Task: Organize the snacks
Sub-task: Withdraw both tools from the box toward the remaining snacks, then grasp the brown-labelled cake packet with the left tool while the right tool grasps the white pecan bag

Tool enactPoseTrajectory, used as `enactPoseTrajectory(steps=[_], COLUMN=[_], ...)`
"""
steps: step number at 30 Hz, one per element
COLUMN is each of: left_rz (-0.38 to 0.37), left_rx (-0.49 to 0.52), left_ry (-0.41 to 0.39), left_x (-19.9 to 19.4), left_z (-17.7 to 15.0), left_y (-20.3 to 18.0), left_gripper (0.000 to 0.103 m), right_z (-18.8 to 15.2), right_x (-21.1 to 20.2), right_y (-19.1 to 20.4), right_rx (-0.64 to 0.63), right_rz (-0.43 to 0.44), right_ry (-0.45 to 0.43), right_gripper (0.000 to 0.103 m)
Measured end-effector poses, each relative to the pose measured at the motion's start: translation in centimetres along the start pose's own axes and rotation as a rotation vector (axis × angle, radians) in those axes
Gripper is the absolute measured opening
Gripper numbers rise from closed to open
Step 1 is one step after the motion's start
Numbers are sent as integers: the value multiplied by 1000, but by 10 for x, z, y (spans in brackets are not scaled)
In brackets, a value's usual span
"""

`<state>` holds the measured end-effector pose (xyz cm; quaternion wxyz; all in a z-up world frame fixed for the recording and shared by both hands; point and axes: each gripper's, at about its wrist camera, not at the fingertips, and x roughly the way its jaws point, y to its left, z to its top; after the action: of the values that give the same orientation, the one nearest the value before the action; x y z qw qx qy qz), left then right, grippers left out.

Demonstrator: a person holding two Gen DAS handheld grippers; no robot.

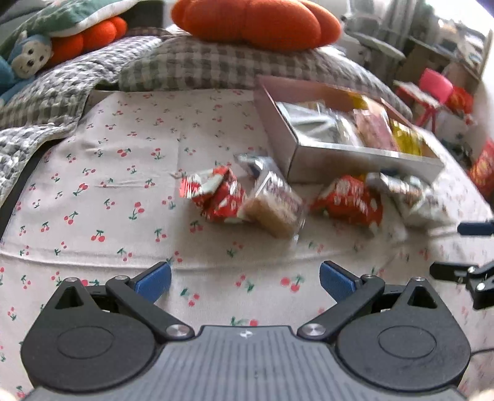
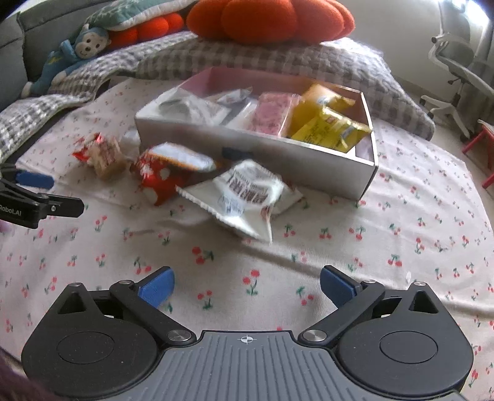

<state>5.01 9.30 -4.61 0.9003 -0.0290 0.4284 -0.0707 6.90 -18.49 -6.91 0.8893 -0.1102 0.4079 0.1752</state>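
Observation:
A shallow cardboard box lies on a cherry-print sheet and holds yellow packets, a pink packet and clear-wrapped ones. Loose snacks lie in front of it: a white packet, a red packet, a clear-wrapped biscuit bar and another red packet. My left gripper is open above the bare sheet, short of the biscuit bar. My right gripper is open too, nothing between its blue pads, short of the white packet.
Checked pillows, an orange plush cushion and a blue monkey toy lie behind the box. An office chair stands at the right. Each gripper shows at the edge of the other's view.

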Motion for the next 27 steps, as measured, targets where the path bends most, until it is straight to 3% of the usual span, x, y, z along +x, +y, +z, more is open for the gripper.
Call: enactPoseTrajectory(steps=[3, 9, 12, 18, 27], left_rz=[-33, -59, -101, -112, -72], left_rx=[-8, 134, 176, 236, 318], left_ry=[-43, -135, -136, -80, -46], left_x=[-5, -14, -9, 8, 19], left_z=[7, 24, 32, 40, 31], left_y=[-3, -12, -16, -27, -30], left_gripper=[98, 88, 75, 61, 55], right_z=[9, 30, 37, 45, 44], right_x=[-4, -12, -10, 5, 29], right_y=[-3, -15, -22, -40, -45], right_rx=[37, 160, 220, 370, 412], right_rz=[4, 40, 45, 49, 20], right_ry=[-28, -85, -97, -75, -32], right_gripper=[102, 102, 102, 102, 101])
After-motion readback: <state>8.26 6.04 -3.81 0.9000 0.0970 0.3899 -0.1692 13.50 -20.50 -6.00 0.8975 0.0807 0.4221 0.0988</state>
